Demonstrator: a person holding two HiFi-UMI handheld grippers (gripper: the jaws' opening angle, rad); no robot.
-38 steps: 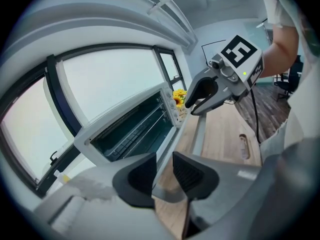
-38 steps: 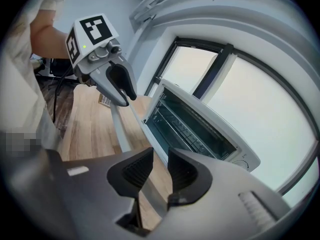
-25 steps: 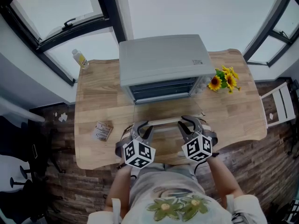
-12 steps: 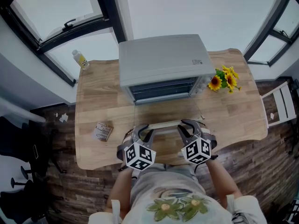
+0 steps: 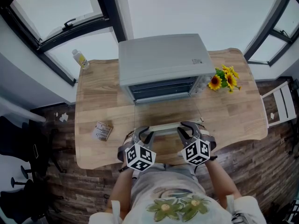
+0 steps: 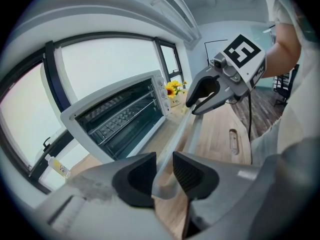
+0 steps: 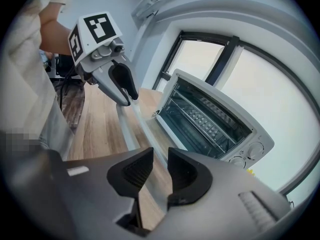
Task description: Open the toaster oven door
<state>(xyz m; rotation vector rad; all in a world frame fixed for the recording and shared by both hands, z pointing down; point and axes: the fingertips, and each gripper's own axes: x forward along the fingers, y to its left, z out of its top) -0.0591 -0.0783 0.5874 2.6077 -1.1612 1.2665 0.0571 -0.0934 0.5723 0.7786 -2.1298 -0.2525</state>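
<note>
Both left gripper [image 5: 142, 132] and right gripper [image 5: 186, 128] clamp the door handle [image 5: 163, 126]; sunflowers [image 5: 223, 80], bottle [image 5: 80, 59], packet [image 5: 102, 131] sit clear.

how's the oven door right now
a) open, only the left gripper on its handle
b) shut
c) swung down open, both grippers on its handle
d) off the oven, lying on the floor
c: the door lies swung down in front of the oven with the racks showing, and the left gripper and right gripper each clamp the handle.
</note>
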